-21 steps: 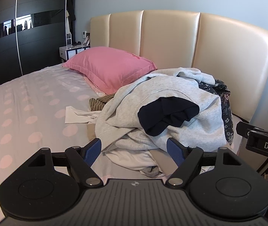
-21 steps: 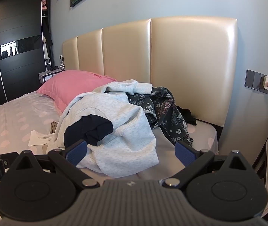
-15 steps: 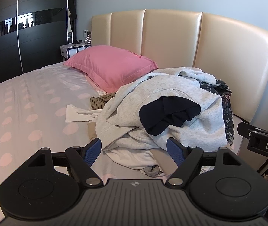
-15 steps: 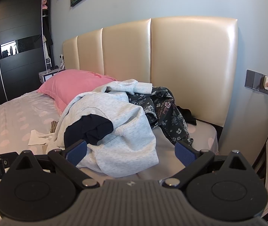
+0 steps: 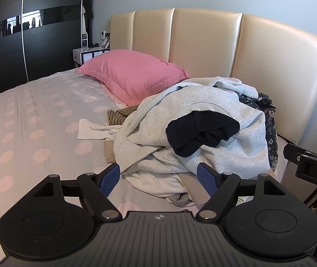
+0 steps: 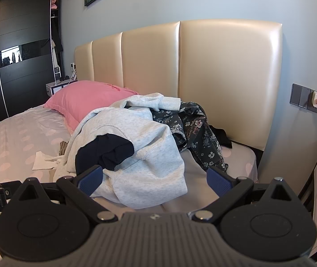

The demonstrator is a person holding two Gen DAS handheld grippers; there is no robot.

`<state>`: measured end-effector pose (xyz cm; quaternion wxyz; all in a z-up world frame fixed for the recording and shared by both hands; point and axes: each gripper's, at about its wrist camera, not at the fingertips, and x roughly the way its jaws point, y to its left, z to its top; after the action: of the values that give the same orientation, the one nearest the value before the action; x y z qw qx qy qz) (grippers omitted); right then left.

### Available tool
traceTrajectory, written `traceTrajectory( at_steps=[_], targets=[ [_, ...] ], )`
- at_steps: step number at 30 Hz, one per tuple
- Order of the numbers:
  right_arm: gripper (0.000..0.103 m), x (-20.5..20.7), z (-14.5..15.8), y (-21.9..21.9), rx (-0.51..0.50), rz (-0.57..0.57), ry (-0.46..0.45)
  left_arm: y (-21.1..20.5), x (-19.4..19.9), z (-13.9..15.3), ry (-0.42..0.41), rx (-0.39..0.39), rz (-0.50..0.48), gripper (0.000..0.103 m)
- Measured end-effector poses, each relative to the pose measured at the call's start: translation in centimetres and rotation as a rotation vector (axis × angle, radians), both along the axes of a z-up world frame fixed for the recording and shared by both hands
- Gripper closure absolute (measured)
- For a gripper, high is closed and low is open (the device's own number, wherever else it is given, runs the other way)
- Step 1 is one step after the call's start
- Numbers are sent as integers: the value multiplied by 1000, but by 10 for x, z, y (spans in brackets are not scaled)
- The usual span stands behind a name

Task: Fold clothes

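We've got both tools spread wide and gripping nothing: the left gripper, with its blue-padded fingers, sits low in its frame just short of the laundry, and the right gripper does the same in its own view, pads clear of the fabric. The heap of unfolded clothes sits mid-frame on the pink polka-dot bed sheet, near the cream padded headboard. On top is a light grey sweatshirt with a dark navy garment bunched on it; a dark floral piece spills toward the right, a white cloth pokes out left. A pink pillow lies behind.
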<state>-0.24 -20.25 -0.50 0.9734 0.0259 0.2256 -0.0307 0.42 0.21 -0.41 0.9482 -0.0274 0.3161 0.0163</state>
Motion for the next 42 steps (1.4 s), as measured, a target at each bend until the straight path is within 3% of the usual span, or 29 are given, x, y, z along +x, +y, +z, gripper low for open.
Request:
traceTrajectory(
  at_steps=[8, 12, 18, 26, 32, 39, 40, 41, 42],
  targets=[
    [3, 0, 0, 2, -11, -1, 6, 4, -2, -1, 2, -9, -2, 27],
    [3, 9, -1, 6, -28, 65, 61, 8, 0, 0, 22, 10, 5, 27],
    [4, 27, 2, 12, -55, 163, 59, 22, 4, -3, 52, 40, 30, 27],
    [4, 88, 5, 17, -242, 234, 60, 55, 13, -14, 79, 11, 92, 27],
    [4, 151, -17, 10, -421, 246, 106, 79, 18, -33, 122, 1, 129, 27],
    [4, 202, -45, -14, -454, 253, 197, 104, 15, -53, 171, 20, 174, 27],
    [6, 207, -48, -17, -442, 256, 202, 107, 14, -55, 177, 20, 178, 27],
    [13, 210, -49, -19, -427, 258, 209, 109, 13, -57, 182, 19, 181, 27],
    [29, 213, -50, -19, -408, 264, 215, 111, 12, -60, 187, 17, 185, 27]
  ],
)
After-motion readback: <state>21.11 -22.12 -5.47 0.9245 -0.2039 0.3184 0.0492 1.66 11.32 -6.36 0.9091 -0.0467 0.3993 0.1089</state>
